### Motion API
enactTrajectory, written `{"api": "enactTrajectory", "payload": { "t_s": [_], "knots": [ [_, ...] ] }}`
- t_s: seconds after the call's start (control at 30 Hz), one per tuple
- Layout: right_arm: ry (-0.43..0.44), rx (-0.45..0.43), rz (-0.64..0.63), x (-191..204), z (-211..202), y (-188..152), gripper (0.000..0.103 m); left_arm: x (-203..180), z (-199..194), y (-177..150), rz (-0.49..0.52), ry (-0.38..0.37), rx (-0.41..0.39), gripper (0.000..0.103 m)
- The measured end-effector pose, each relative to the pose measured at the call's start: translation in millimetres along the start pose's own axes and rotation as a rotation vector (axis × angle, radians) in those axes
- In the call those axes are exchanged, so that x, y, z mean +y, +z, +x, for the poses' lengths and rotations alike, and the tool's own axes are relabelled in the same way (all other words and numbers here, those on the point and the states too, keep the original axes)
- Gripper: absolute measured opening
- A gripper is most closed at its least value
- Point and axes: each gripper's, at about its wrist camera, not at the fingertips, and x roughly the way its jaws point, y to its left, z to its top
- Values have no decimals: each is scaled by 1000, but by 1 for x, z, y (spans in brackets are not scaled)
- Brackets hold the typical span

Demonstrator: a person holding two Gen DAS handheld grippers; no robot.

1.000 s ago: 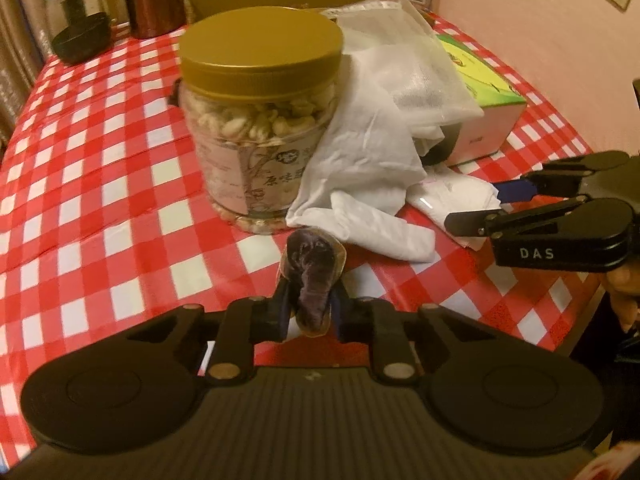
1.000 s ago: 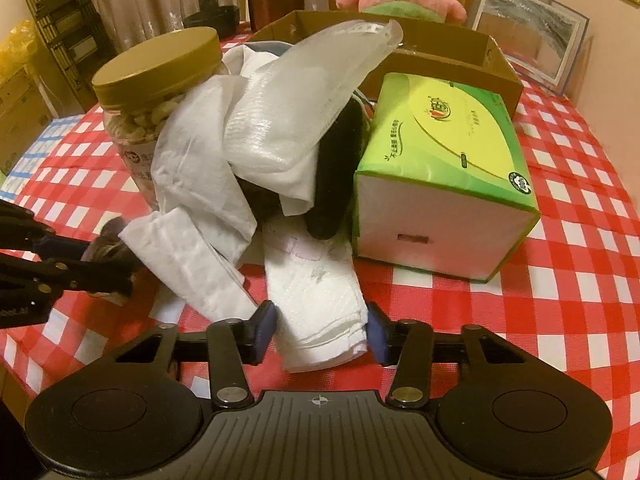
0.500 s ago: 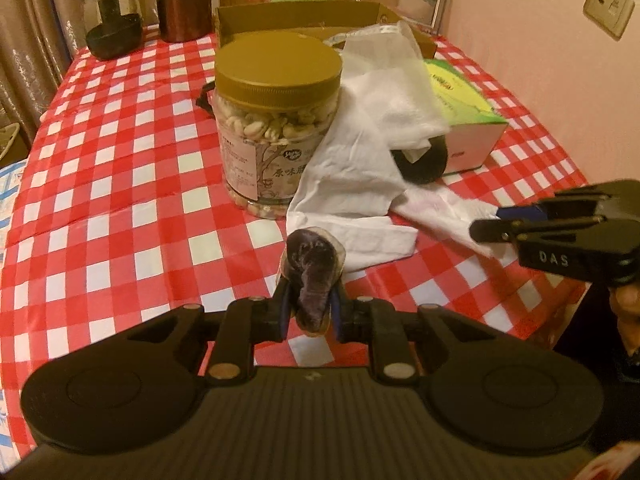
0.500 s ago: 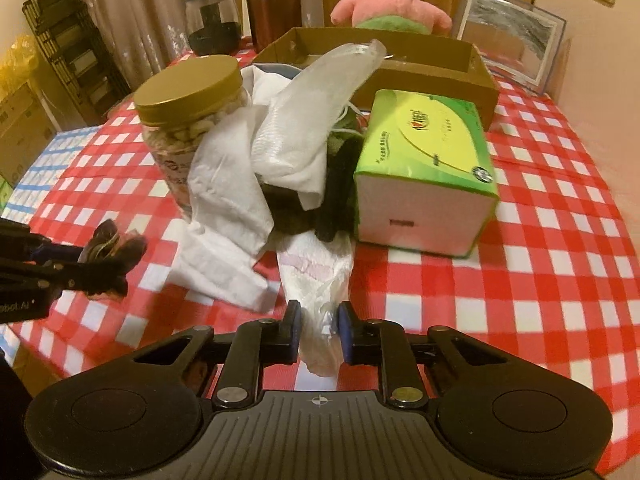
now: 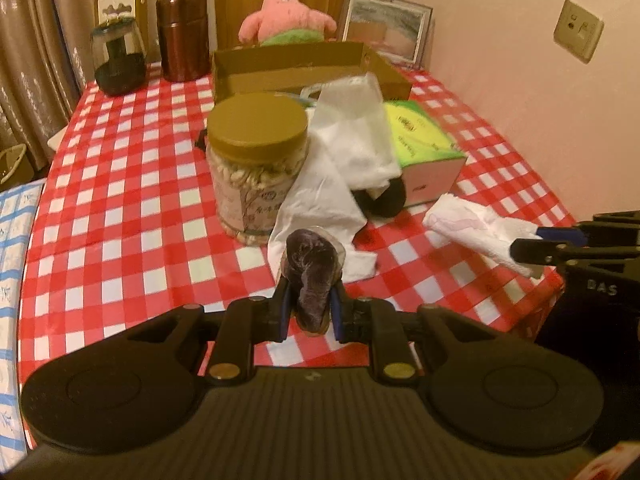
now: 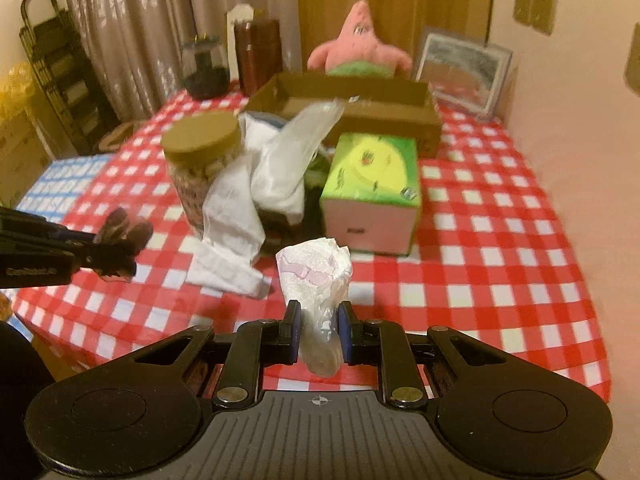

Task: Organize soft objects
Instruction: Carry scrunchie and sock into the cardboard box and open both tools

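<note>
My left gripper (image 5: 310, 312) is shut on a small dark purple velvety soft item (image 5: 312, 268), held above the table's near edge; it also shows in the right wrist view (image 6: 120, 240). My right gripper (image 6: 319, 334) is shut on a white folded tissue pack (image 6: 316, 276), lifted off the table; it shows in the left wrist view (image 5: 476, 228) too. White cloths (image 5: 344, 168) lie draped between a nut jar (image 5: 256, 160) and a green tissue box (image 5: 424, 148), over a dark object (image 5: 384, 200). An open cardboard box (image 6: 352, 100) stands behind them.
Red-and-white checked tablecloth (image 5: 120, 200). A pink starfish plush (image 6: 360, 44) and a picture frame (image 6: 464, 68) stand at the back. A glass jar (image 5: 118, 60) and a brown canister (image 5: 184, 36) stand at the back left. Wall on the right.
Both grippers pulled back and up from the pile. The right gripper closed on the white tissue pack and lifted it away from the cloths. The left still holds the purple item.
</note>
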Motion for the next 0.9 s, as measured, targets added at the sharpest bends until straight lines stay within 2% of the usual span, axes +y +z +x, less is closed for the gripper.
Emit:
{"api": "enactTrajectory", "payload": {
  "t_s": [0.27,0.43,0.63,0.9],
  "knots": [
    [8,-122,47,-17,-43,29,20,-14,-14,30,29,-16,-53,18],
    [14,-177,54,-30,-47,61,20,-15,-17,64,49,-33,-95,18],
    [12,-211,53,-52,-21,107,20,-9,1,123,81,-49,-133,18],
    [34,-204,75,-89,55,176,20,16,62,205,80,-51,-146,18]
  ]
}}
